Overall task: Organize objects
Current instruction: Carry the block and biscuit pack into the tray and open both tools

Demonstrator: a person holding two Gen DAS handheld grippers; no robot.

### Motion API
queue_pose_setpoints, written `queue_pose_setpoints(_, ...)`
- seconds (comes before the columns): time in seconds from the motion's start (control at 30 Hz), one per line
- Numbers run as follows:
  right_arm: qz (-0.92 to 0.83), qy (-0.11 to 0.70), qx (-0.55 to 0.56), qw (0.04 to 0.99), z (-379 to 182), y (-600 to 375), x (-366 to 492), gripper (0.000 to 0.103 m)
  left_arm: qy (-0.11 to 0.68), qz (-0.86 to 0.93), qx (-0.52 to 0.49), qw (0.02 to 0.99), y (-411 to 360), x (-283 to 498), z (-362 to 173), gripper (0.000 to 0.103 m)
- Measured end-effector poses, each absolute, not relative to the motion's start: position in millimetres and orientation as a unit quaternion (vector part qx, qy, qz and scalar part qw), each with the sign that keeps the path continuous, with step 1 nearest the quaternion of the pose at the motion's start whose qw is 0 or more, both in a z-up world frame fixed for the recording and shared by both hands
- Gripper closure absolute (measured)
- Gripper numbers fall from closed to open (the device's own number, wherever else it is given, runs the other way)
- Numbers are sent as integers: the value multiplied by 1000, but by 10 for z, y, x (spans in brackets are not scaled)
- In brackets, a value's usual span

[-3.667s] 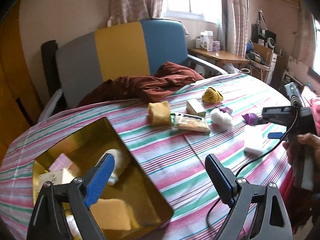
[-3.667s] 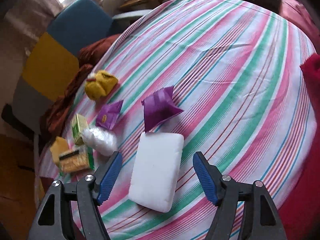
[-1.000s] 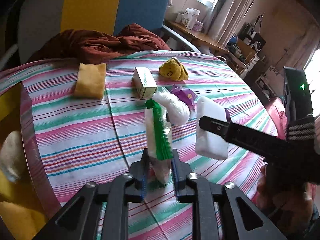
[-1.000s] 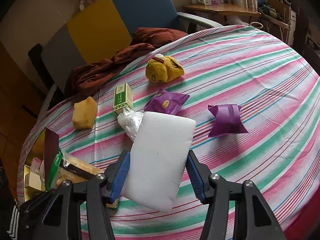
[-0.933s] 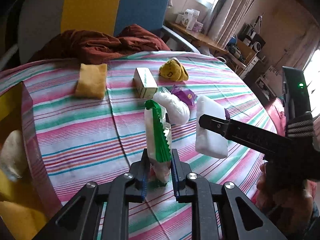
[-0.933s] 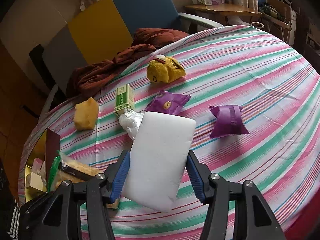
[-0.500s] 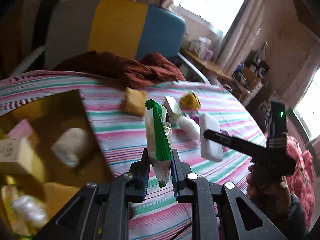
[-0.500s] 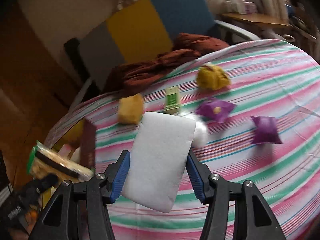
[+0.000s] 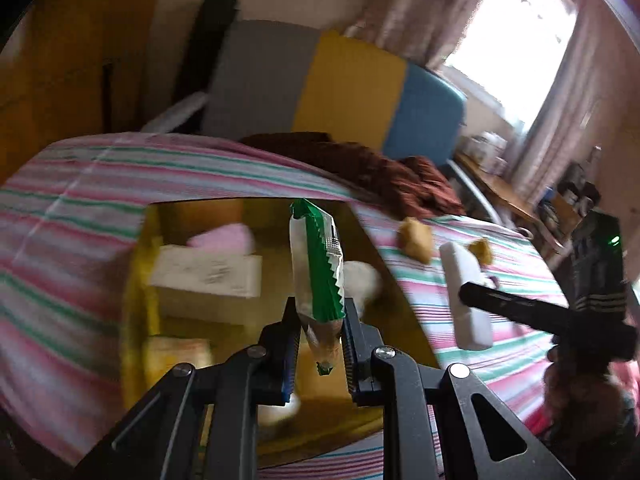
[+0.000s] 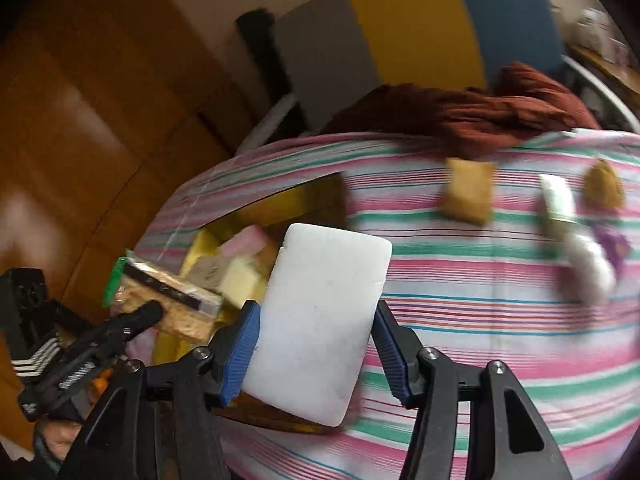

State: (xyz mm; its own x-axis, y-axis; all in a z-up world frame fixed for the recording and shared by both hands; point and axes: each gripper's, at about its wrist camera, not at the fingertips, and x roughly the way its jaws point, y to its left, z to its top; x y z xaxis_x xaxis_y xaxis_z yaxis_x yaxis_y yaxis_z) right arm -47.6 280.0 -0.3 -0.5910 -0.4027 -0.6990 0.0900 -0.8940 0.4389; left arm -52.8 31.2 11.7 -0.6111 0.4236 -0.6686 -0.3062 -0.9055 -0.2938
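Observation:
My left gripper [image 9: 319, 338] is shut on a clear cracker packet with a green edge [image 9: 318, 268], held upright above the gold tin box [image 9: 148, 248]. The packet also shows in the right wrist view [image 10: 168, 300]. My right gripper [image 10: 314, 354] is shut on a white sponge block [image 10: 320, 320] and holds it in the air at the tin's [image 10: 200, 246] right edge. The block shows in the left wrist view [image 9: 466, 296] to the right of the tin. The tin holds a pink pad [image 9: 224, 238], a white box [image 9: 206, 272] and several other items.
On the striped tablecloth [image 10: 480, 320] lie a yellow sponge [image 10: 468, 196], a small green-white box [image 10: 558, 204], a yellow plush [image 10: 604, 186], a white bag [image 10: 590, 268] and a purple packet [image 10: 614, 246]. A brown cloth [image 10: 460, 112] lies on the chair behind.
Both grippers have swung left toward the gold tin, each with its load. The cracker packet now hangs over the tin and the white block has come up beside it.

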Motion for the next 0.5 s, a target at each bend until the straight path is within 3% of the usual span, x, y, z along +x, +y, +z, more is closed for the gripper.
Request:
queue_pose_setpoints(0.23, -855, -167, 455, 182, -59, 2142, -779, 44, -82, 901, -402, 142, -164, -595, -67, 82)
queue_pose_setpoints(0.33, -844, -173, 467, 200, -108, 1943, -901, 38, -86, 900, -405, 138, -225, -624, -110, 65)
queue_pose_setpoints(0.4, -837, -180, 477, 199, -147, 1858, -945, 34, -95, 904, -396, 132, -271, -608, -99, 38)
queue_pose_setpoints(0.5, -837, -177, 478, 199, -183, 1811, -910, 33, -98, 911, -379, 129, -324, -567, -65, 36)
